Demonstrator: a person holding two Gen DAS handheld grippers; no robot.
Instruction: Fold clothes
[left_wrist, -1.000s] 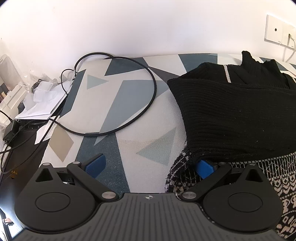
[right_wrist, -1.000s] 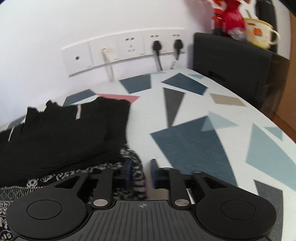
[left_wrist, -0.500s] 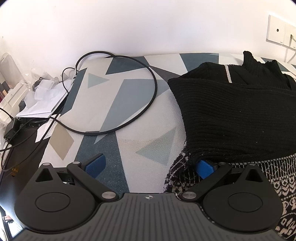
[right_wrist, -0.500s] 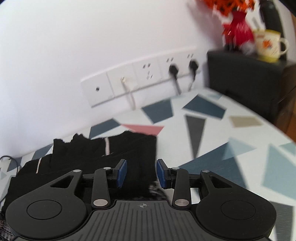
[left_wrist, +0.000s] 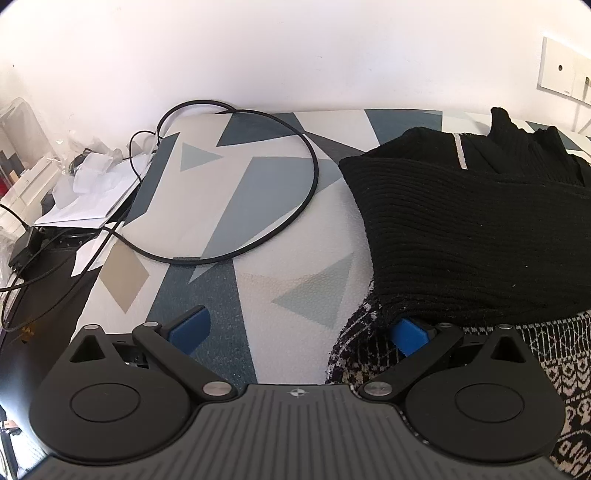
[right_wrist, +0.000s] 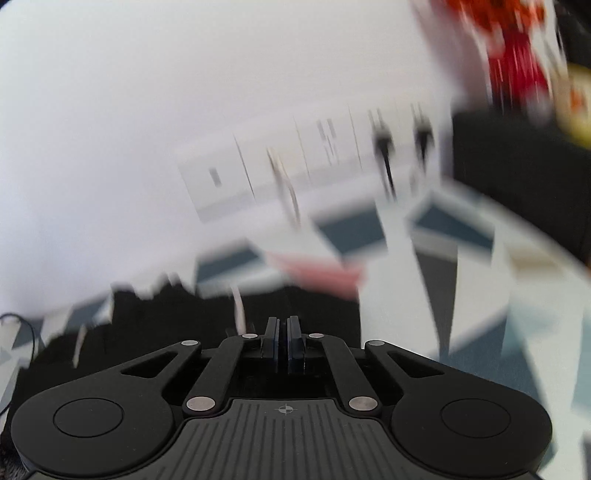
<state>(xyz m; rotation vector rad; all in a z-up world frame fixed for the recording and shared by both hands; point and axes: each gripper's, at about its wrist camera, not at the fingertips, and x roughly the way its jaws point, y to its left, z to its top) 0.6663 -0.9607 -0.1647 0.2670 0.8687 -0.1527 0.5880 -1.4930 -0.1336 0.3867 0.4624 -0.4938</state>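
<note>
- Now the sweater (left_wrist: 480, 236) lies at right of frame, folded on the table (left_wrist: 258, 229)
- Left gripper (left_wrist: 299, 328) fingers wide, one pad under the hem
- Right gripper (right_wrist: 283, 338) pinched together, empty; reopen before regrasping

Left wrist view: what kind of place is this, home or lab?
Likely a home room, not a lab. A black knit sweater lies on a table with a geometric-patterned cover against a white wall; a loose black cable and a wall socket plate are nearby.

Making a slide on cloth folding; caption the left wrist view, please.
Open left tool at the edge of a folded black knit sweater on a geometric-print tablecloth, one finger under the fold.
</note>
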